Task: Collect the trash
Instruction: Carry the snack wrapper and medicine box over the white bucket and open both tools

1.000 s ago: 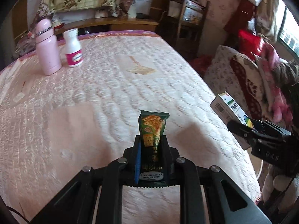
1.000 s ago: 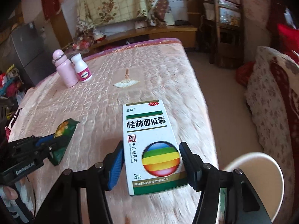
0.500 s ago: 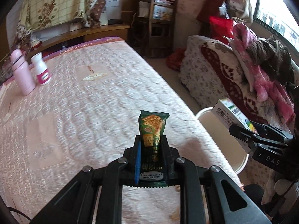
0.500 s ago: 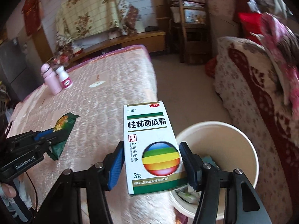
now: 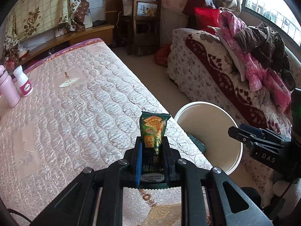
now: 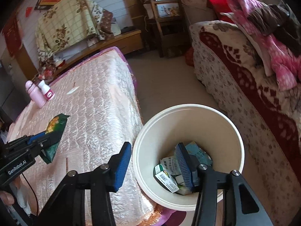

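Biscuit wrapper [image 5: 153, 131] upright lengthwise in left gripper [image 5: 152, 150] jaws

A glossy green foil biscuit wrapper [image 5: 153, 130] contrasts with the smooth, matt cream plastic bin [image 6: 190, 111]. The pink quilted mattress [image 5: 79, 109] wears shiny, crinkled plastic film; inside the bin lies a printed green-and-white cardboard box [image 6: 165, 178].

cream bin [image 6: 222, 124], green cracker wrapper [image 5: 153, 130], pale pink quilted mattress [image 5: 75, 113], pink bottle [image 6: 34, 94], blue gripper pads [image 6: 122, 162], dark-red floral sofa cover [image 6: 244, 86].
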A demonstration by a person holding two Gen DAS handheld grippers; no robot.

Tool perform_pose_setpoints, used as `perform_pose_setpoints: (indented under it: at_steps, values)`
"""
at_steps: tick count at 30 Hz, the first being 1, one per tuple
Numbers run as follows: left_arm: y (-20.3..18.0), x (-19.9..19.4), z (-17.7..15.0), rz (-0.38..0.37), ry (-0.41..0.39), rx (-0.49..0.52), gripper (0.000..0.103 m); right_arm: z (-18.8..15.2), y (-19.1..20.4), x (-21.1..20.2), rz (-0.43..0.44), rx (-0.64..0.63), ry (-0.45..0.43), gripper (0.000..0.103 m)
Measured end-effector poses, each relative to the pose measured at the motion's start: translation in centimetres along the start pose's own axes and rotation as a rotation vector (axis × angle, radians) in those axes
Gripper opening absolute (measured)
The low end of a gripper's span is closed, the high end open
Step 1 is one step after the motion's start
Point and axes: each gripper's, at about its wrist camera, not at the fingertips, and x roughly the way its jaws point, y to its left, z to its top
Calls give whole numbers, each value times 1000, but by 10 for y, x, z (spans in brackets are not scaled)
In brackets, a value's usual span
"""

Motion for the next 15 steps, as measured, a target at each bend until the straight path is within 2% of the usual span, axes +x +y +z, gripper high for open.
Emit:
perform_pose_setpoints:
  at_steps: [15]
  values:
    - [-37, 14, 9, -58, 11, 48, 20, -1, -24, -12, -8, 78, -8, 55]
